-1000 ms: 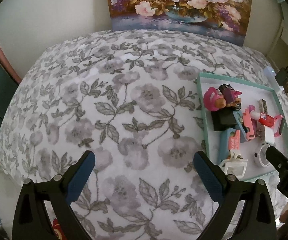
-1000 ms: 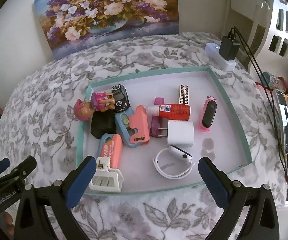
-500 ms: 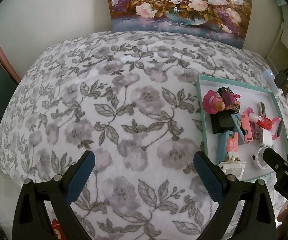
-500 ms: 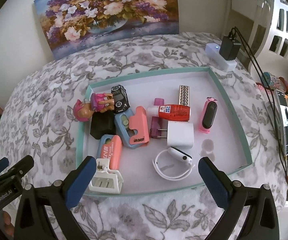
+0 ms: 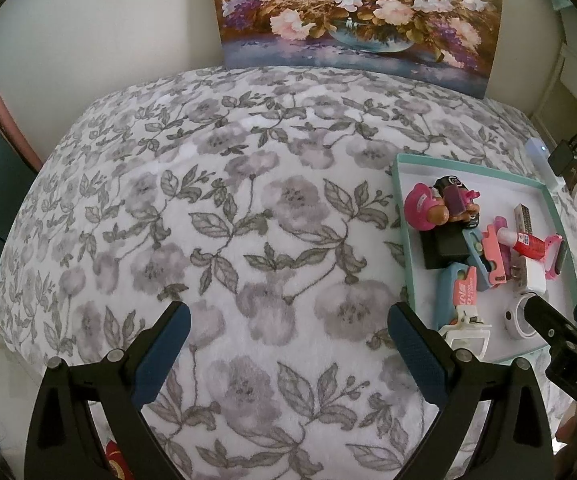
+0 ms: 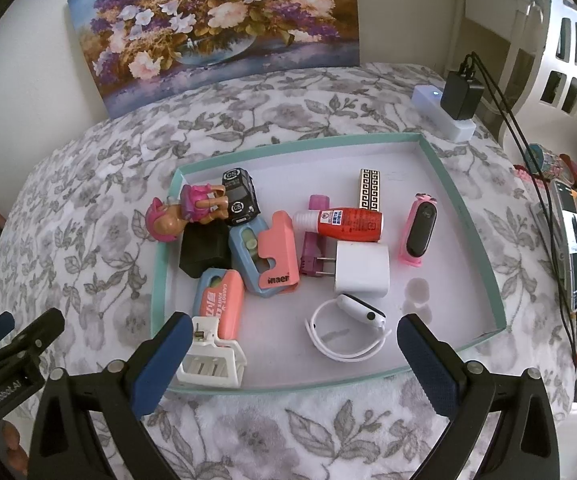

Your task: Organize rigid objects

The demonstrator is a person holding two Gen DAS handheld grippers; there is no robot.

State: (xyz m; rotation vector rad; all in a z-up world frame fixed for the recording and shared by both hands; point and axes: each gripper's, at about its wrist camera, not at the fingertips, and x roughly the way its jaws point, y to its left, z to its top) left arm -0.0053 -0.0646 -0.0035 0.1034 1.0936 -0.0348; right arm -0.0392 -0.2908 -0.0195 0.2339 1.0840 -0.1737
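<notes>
A teal-rimmed white tray (image 6: pixel 464 216) on the floral bedspread holds several small objects: a pink-haired doll (image 6: pixel 180 212), a black toy car (image 6: pixel 239 196), a red glue bottle (image 6: pixel 344 222), a white charger (image 6: pixel 362 268), a white smartwatch (image 6: pixel 352 320), a pink band (image 6: pixel 418 230), and a white clip (image 6: pixel 212 362). My right gripper (image 6: pixel 292 354) is open and empty over the tray's near rim. My left gripper (image 5: pixel 288 342) is open and empty over bare bedspread, left of the tray (image 5: pixel 402 216).
A flower painting (image 6: pixel 216 28) leans on the back wall. A white power strip with a black adapter (image 6: pixel 454 104) lies behind the tray. A cluttered shelf (image 6: pixel 568 232) stands at the right. The floral bedspread (image 5: pixel 208 220) spreads wide to the left.
Both grippers have drawn back slightly from the tray; the tray looks a little farther away in the left view. Nothing was picked up or let go.
</notes>
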